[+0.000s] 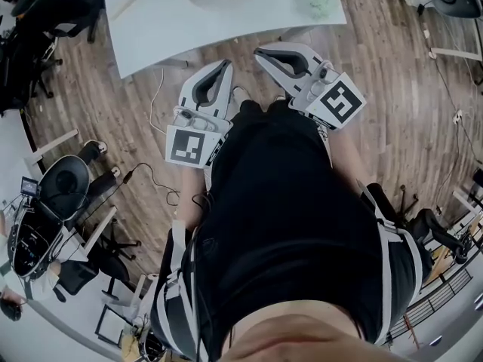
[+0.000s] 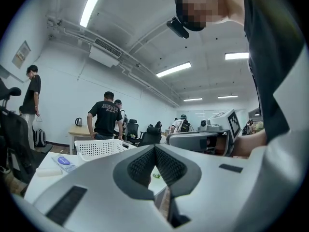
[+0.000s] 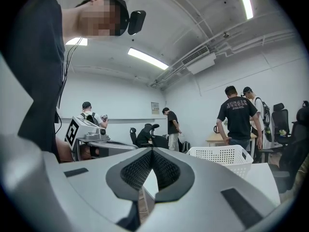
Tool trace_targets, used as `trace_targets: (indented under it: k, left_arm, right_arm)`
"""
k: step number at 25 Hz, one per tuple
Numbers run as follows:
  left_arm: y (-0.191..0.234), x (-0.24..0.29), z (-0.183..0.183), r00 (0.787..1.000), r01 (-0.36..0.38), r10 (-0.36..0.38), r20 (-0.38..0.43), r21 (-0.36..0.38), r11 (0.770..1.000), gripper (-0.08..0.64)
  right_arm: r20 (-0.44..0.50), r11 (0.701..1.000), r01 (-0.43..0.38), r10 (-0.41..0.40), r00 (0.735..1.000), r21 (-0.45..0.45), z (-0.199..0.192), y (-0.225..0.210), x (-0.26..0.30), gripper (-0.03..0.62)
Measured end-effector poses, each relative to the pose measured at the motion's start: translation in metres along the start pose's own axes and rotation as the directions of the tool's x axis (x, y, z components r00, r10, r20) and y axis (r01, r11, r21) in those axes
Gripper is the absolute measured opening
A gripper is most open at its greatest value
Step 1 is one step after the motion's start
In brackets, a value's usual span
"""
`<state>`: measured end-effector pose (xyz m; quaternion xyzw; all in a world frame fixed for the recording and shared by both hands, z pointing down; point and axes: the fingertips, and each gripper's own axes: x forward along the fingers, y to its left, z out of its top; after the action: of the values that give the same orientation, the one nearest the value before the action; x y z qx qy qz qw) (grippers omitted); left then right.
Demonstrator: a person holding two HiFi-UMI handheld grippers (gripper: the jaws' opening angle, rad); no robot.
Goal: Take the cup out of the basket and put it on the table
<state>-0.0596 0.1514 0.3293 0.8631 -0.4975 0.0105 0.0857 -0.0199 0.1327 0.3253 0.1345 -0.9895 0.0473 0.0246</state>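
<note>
White mesh basket [image 3: 220, 156] is sitting on the counter [image 1: 226, 25], toward its far side, and tbh I can't spot the cup in any view. Both tools are held in close to the person's body, just short of the counter edge. The left tool [image 1: 226, 66] and right tool [image 1: 262, 52] are each pinched fully closed, with nothing between the pads.

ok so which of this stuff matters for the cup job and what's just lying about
Job: white basket, table, left gripper and right gripper, jaws shut and empty; cup not visible.
Lying about: green object, blue packet, kettle.
</note>
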Motion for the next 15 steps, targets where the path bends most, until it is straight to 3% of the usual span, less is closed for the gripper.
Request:
trace_targets:
  k: [15]
  left_arm:
    - [0.014,0.009,0.003,1.0,-0.009,0.009,-0.005,0.002,1.0,0.018]
  right_arm:
    - [-0.013,1.0,0.001,0.0,1.0,0.024,-0.001,-0.009,0.008,0.018]
